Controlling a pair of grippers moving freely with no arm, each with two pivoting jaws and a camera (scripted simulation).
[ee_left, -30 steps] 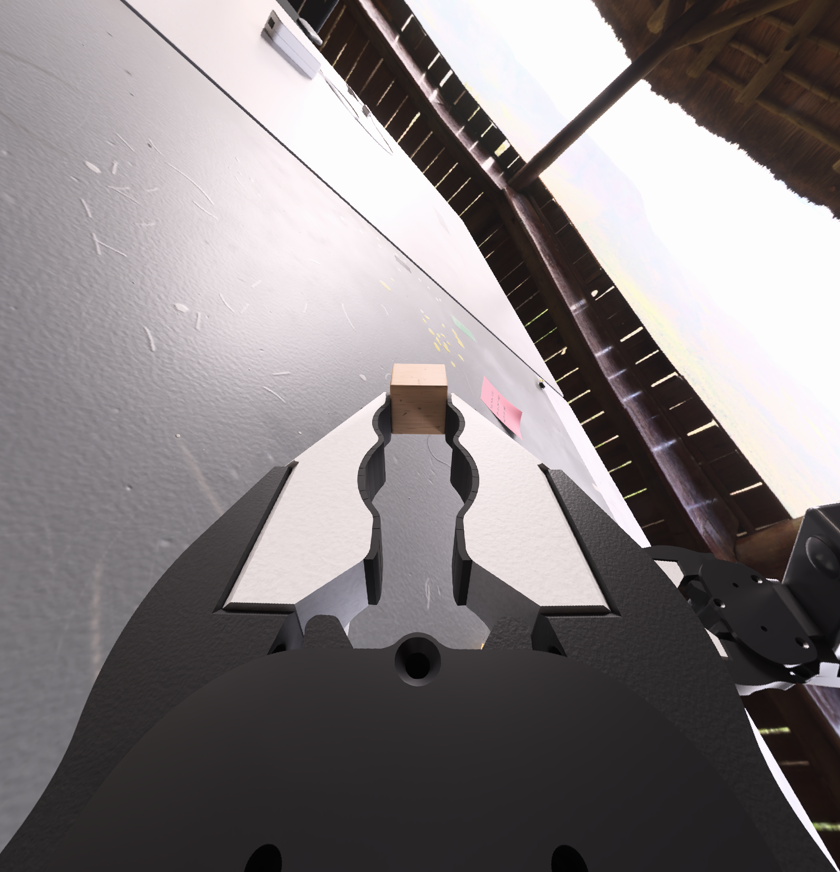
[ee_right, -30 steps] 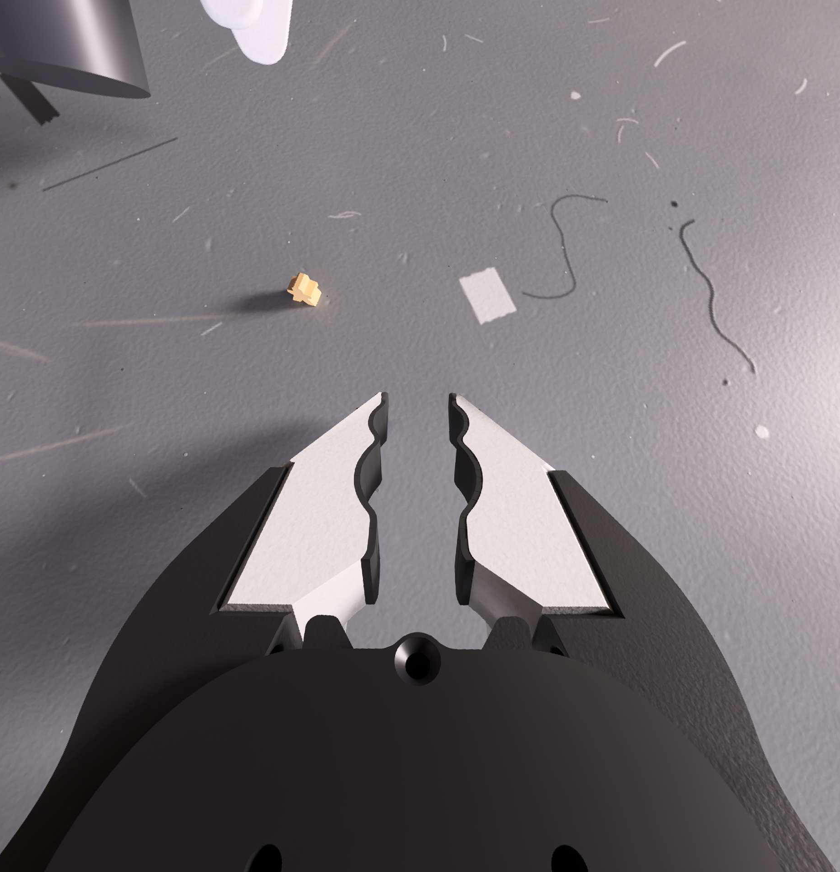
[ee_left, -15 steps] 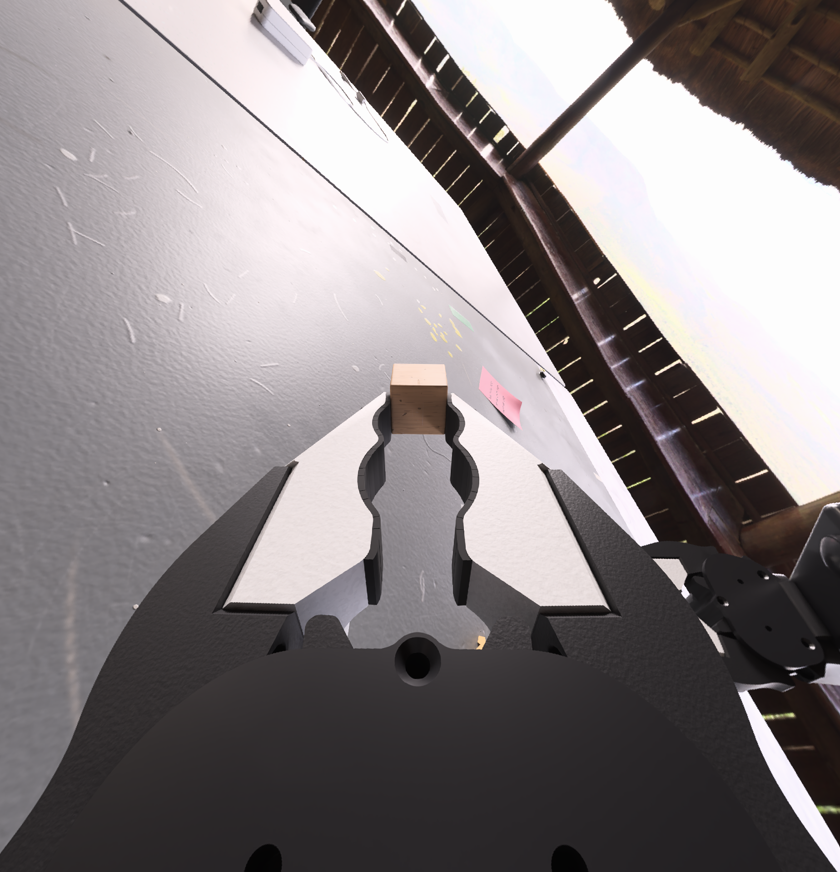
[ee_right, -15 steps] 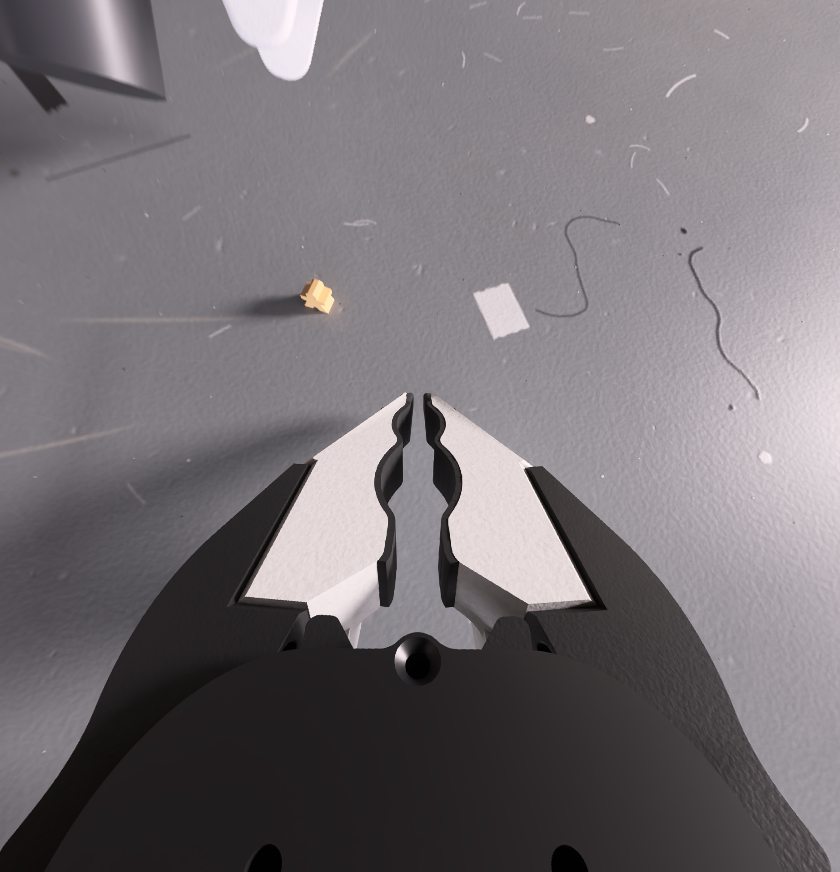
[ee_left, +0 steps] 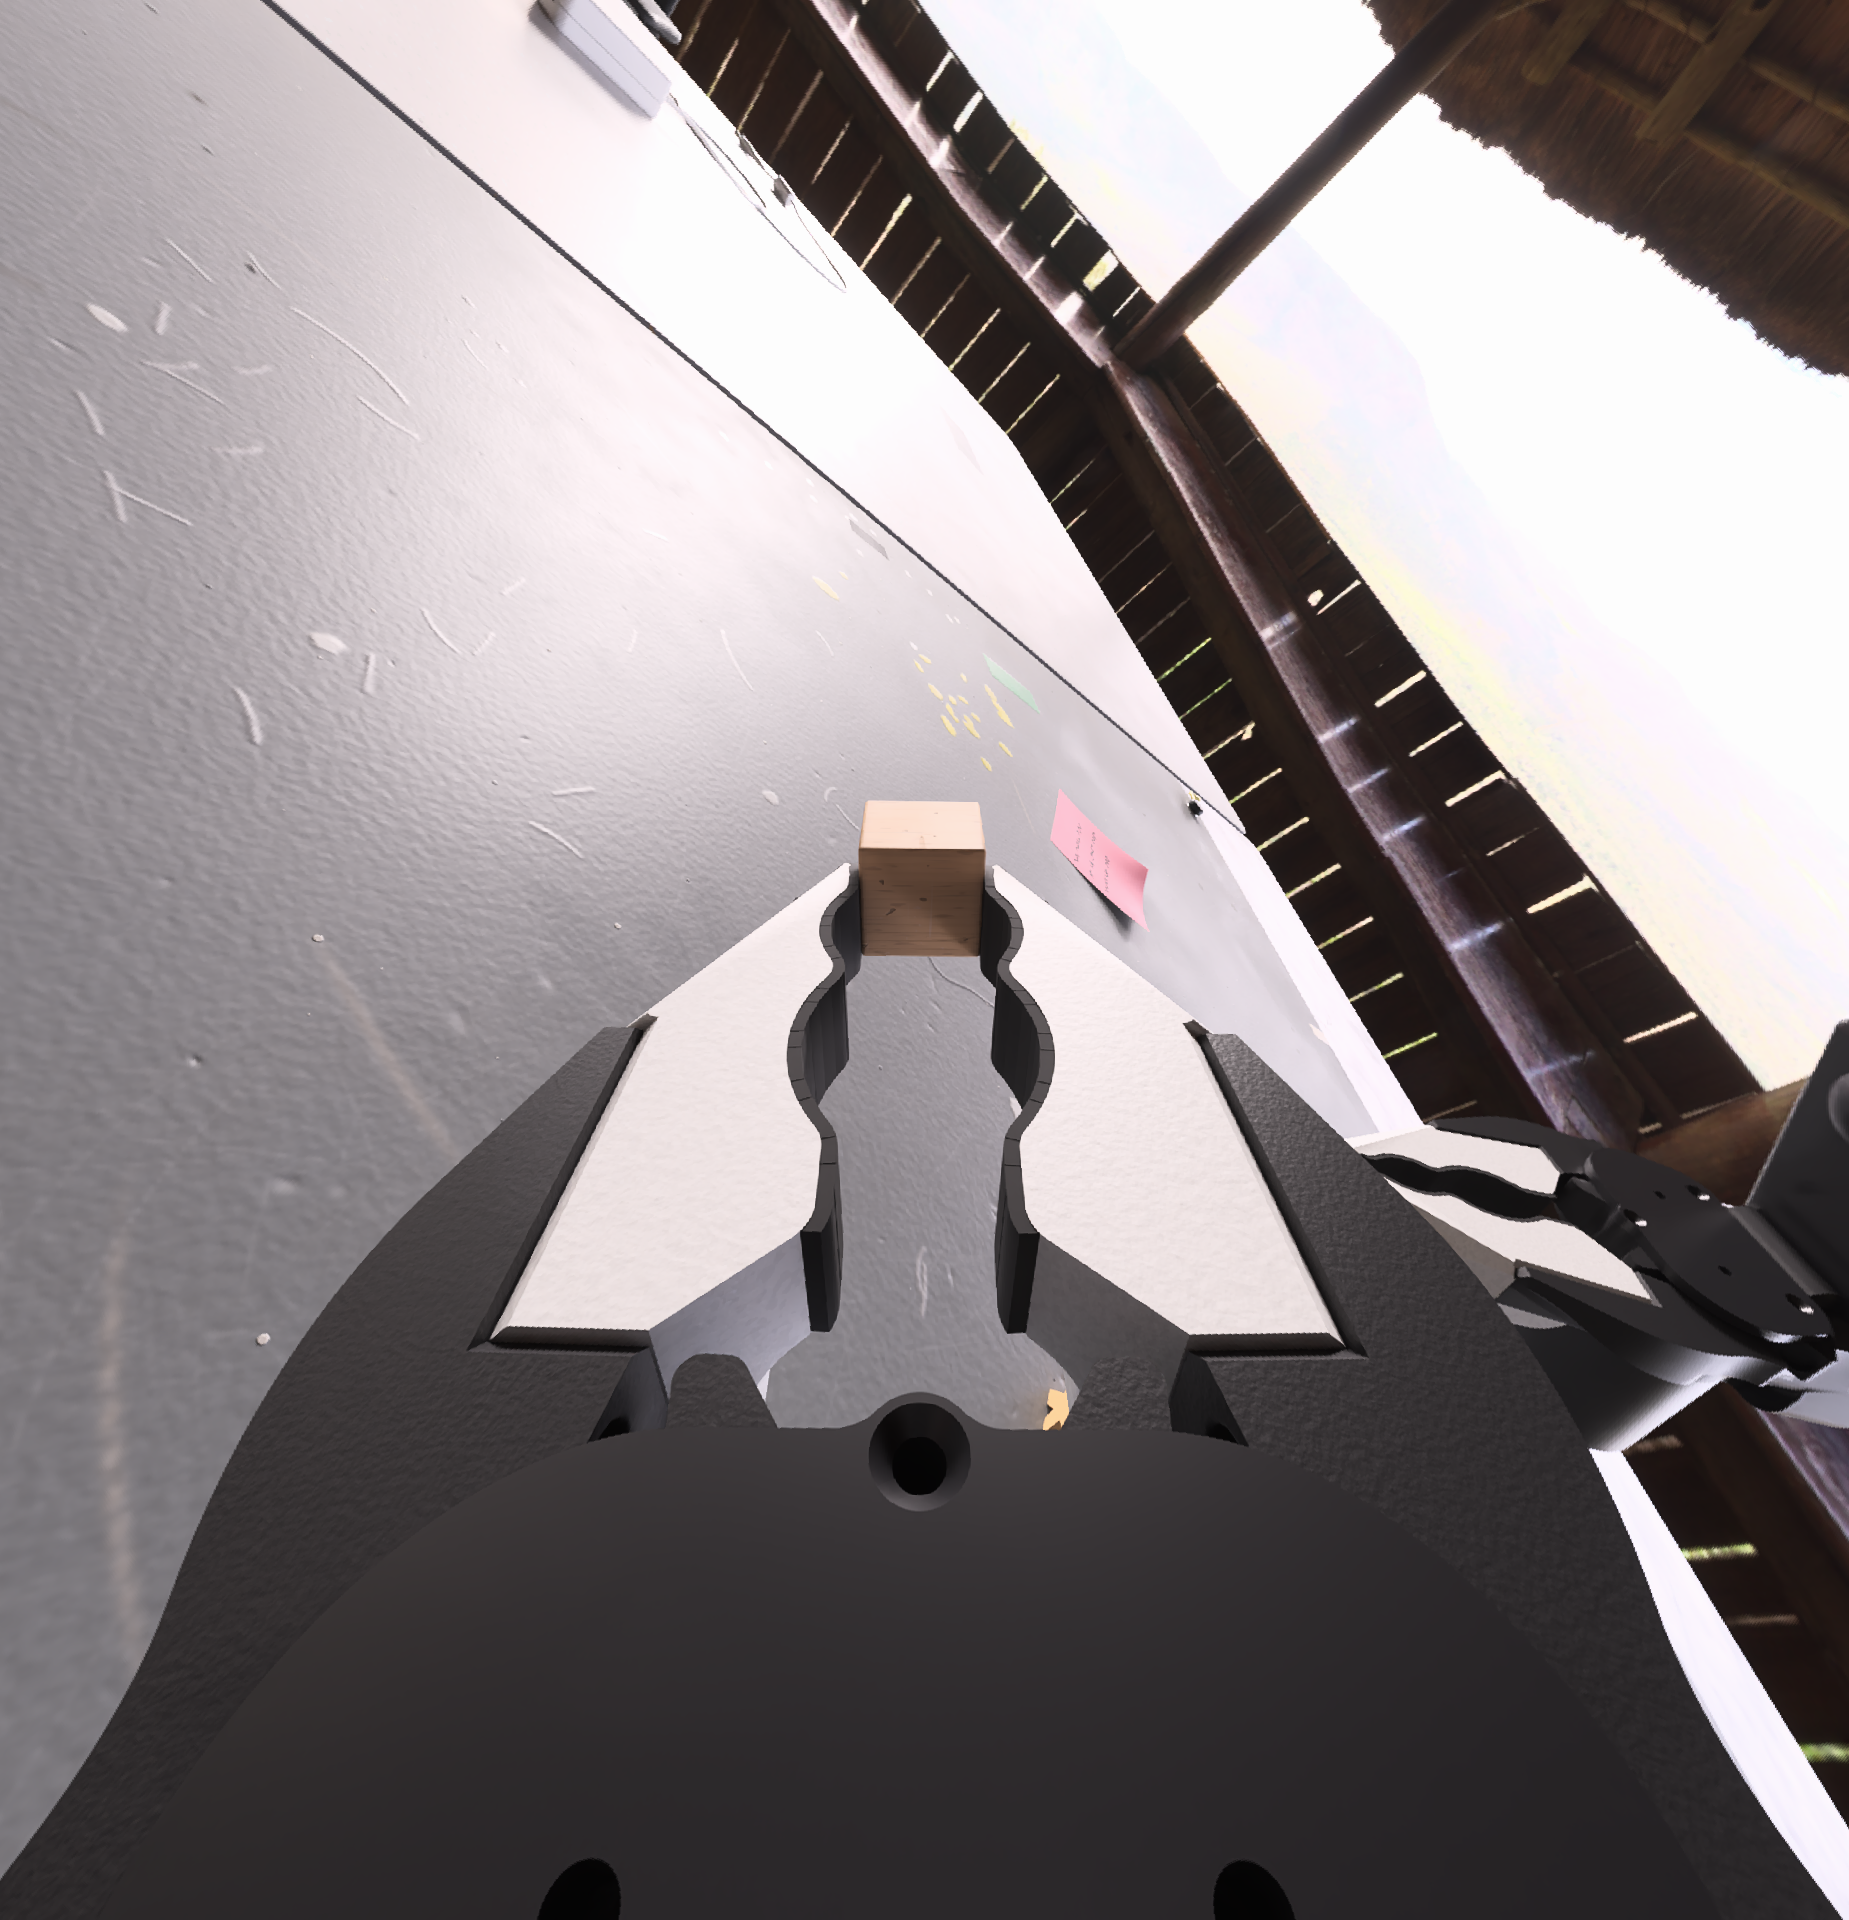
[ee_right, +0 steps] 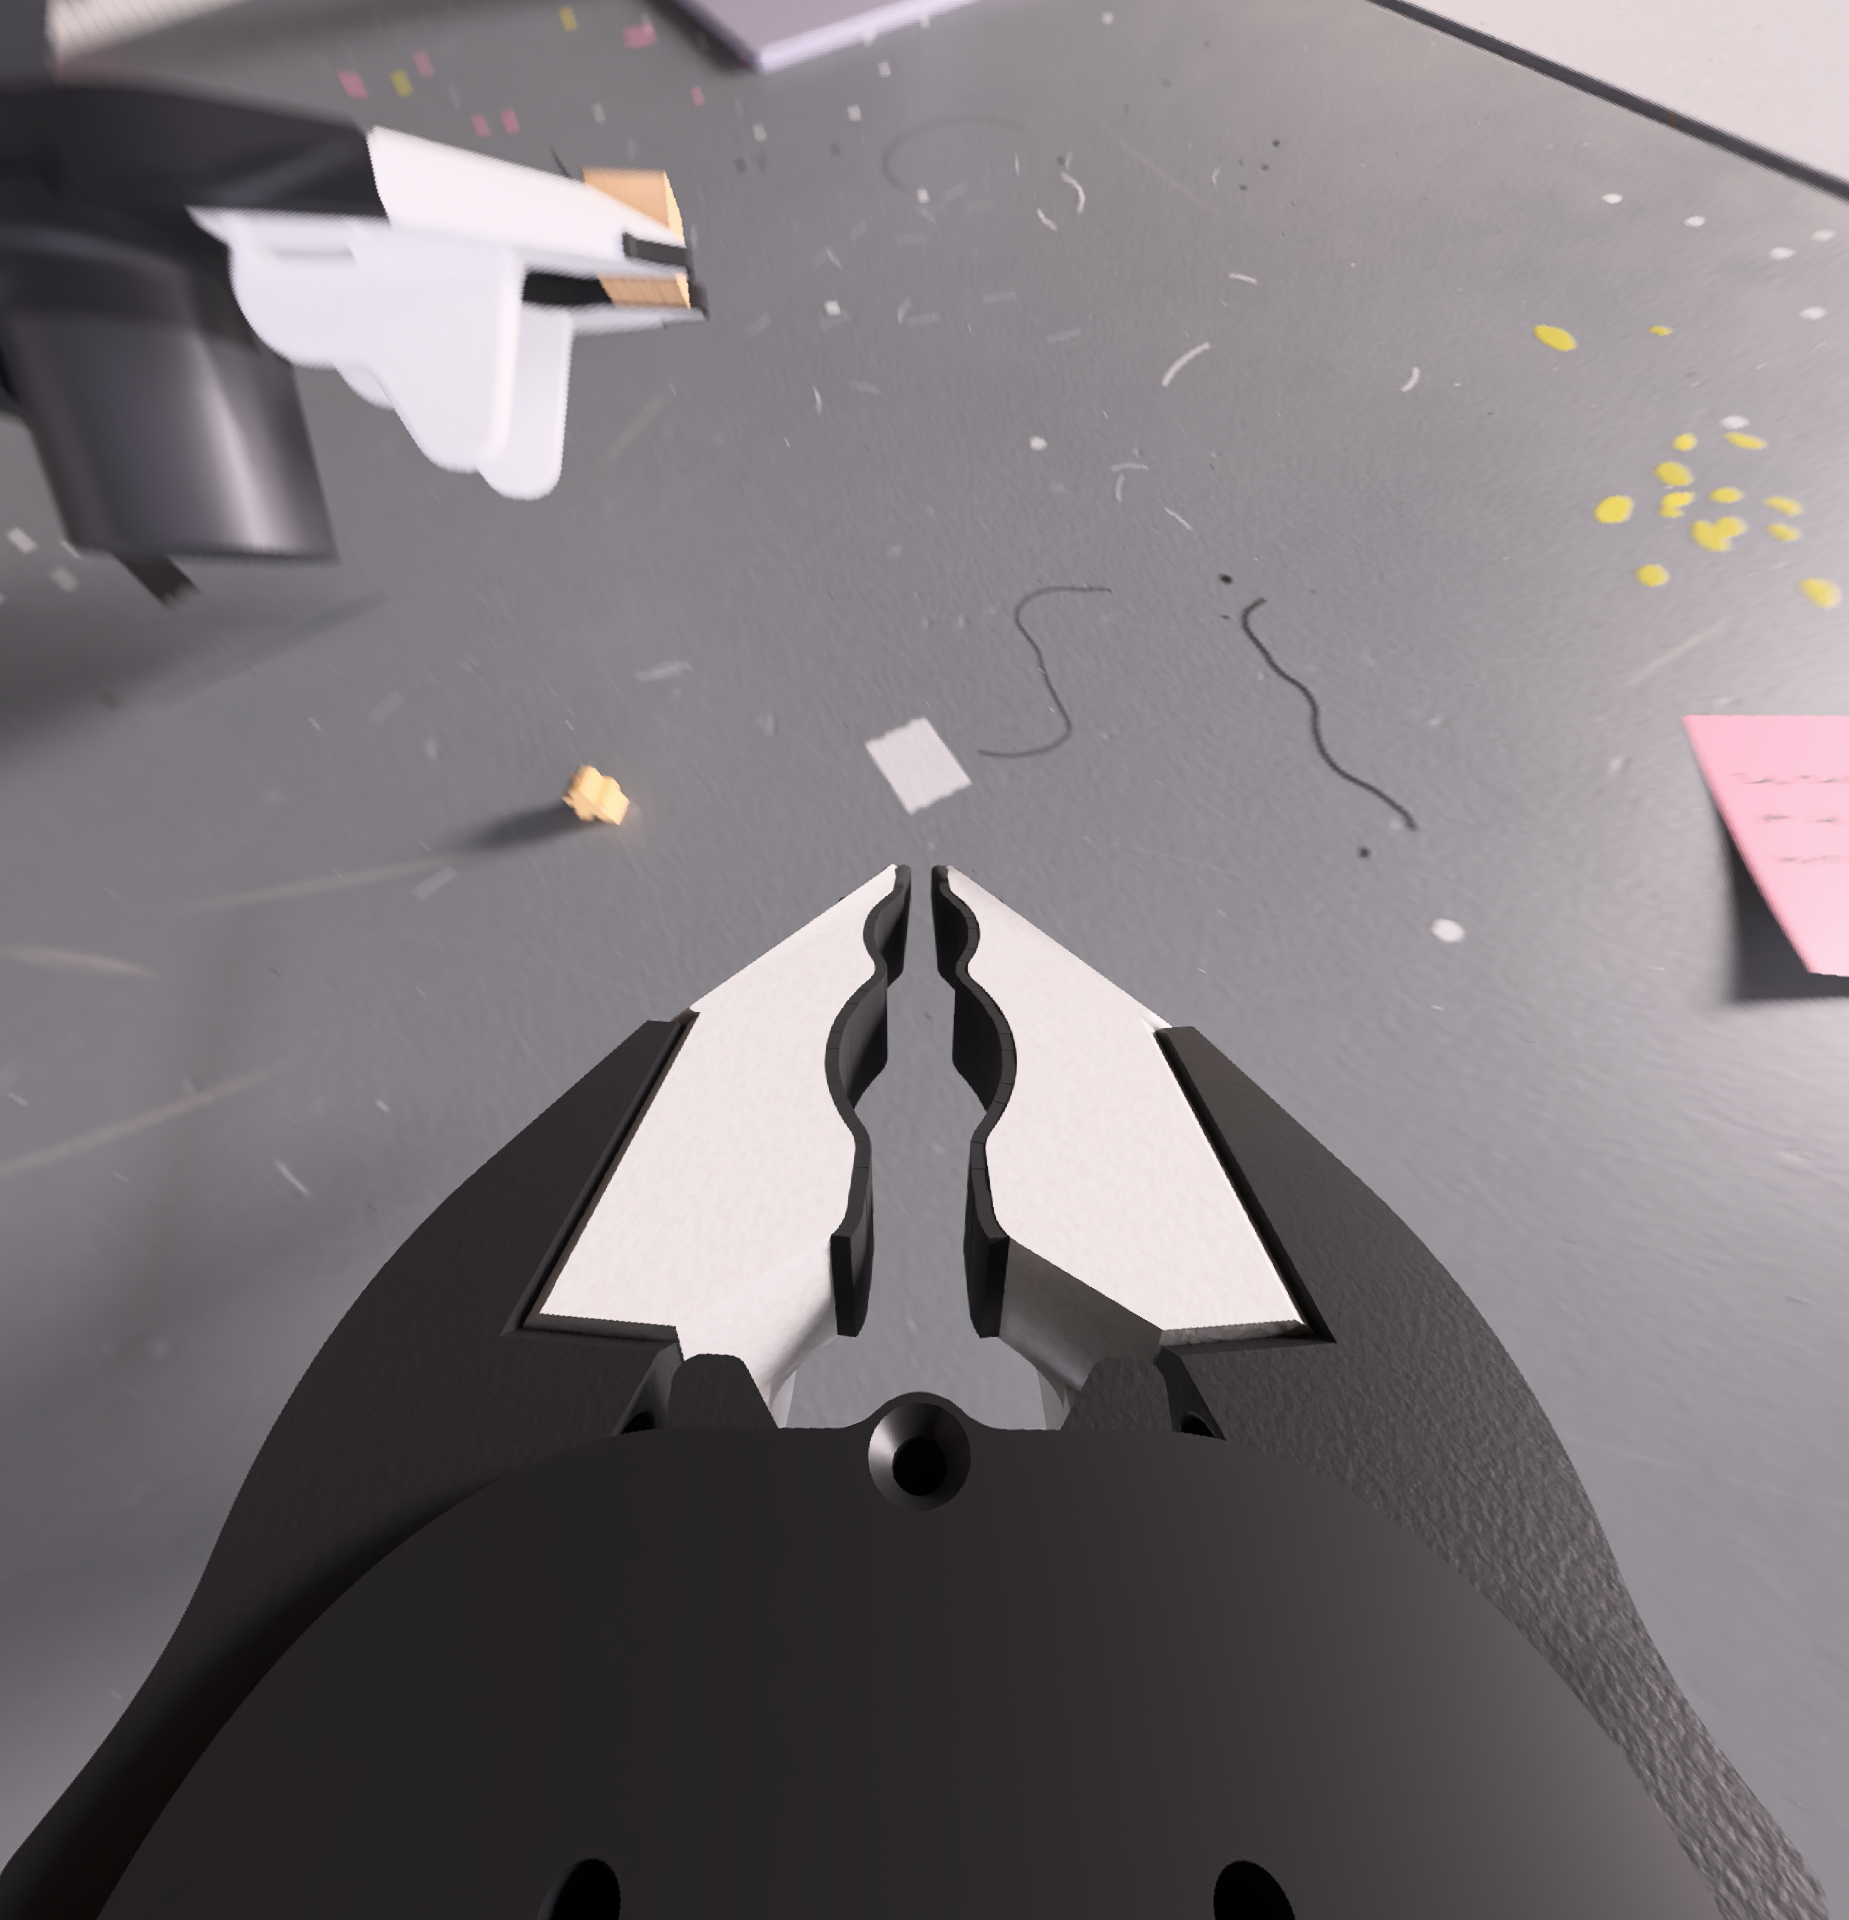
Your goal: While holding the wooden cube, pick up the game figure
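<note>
My left gripper [ee_left: 920,894] is shut on the wooden cube [ee_left: 920,878], held at the fingertips above the grey table [ee_left: 276,831]. It also shows in the right wrist view [ee_right: 655,255] at upper left, with the cube [ee_right: 639,197] between its fingers. The game figure [ee_right: 595,796], small and tan, lies on the table [ee_right: 1211,935] ahead and left of my right gripper [ee_right: 920,881], apart from it. A sliver of the figure [ee_left: 1055,1408] shows low in the left wrist view. My right gripper is shut and empty; it also appears in the left wrist view [ee_left: 1398,1164] at right.
A pink sticky note [ee_right: 1803,842] lies at right, also in the left wrist view [ee_left: 1096,857]. A small white paper scrap [ee_right: 917,766] lies just ahead of my right gripper. Yellow specks [ee_right: 1709,509], dark squiggle marks [ee_right: 1315,717] and the table's far edge [ee_right: 1626,104] show beyond.
My right gripper closed from open to shut and has tilted up and back, bringing the left gripper and the pink note into view. The left gripper still holds the cube, barely moved.
</note>
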